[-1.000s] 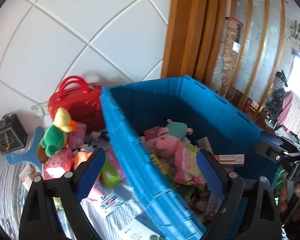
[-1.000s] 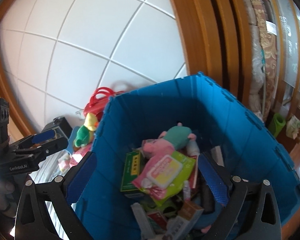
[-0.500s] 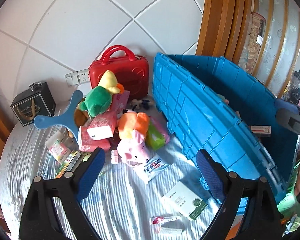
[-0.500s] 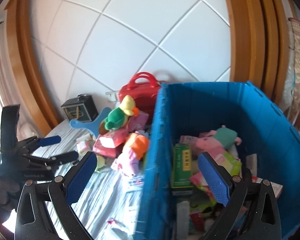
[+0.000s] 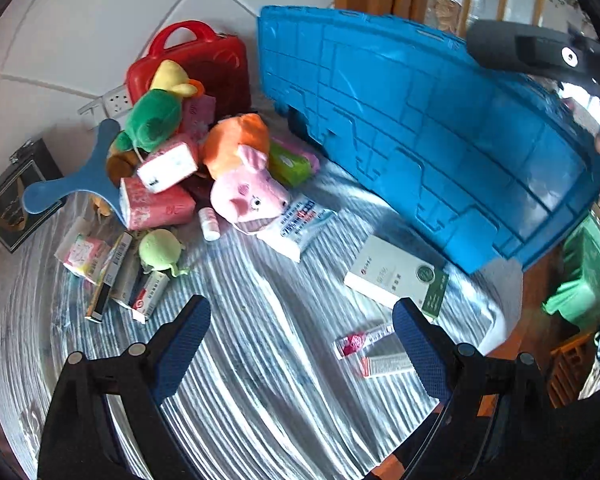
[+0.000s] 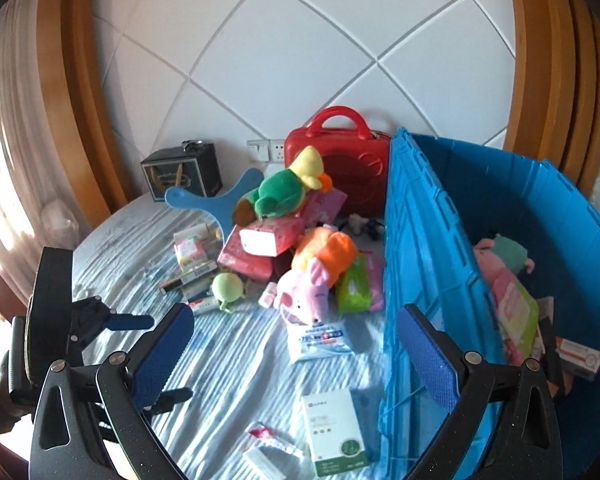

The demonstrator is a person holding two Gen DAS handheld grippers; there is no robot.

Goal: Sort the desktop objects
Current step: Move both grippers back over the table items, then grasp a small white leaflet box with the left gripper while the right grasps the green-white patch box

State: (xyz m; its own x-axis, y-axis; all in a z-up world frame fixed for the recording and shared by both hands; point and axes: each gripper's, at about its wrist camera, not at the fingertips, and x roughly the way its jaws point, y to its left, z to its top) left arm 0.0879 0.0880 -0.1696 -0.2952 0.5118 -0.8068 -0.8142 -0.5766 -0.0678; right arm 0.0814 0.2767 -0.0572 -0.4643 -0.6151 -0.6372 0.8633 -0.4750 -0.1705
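Toys and packets (image 6: 284, 248) heaped on striped cloth; blue crate (image 6: 420, 240) alongside, part-filled

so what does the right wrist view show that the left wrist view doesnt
Only the right wrist view looks inside the blue bin: a pink plush, a green wipes pack and small boxes lie in it. It also shows the left hand-held gripper, open.

Only the left wrist view shows the bin's outer side wall, and part of the right hand-held gripper.

Both show the striped table, the red case, the green parrot plush, the pig plush, the white and green box and the blue fan.
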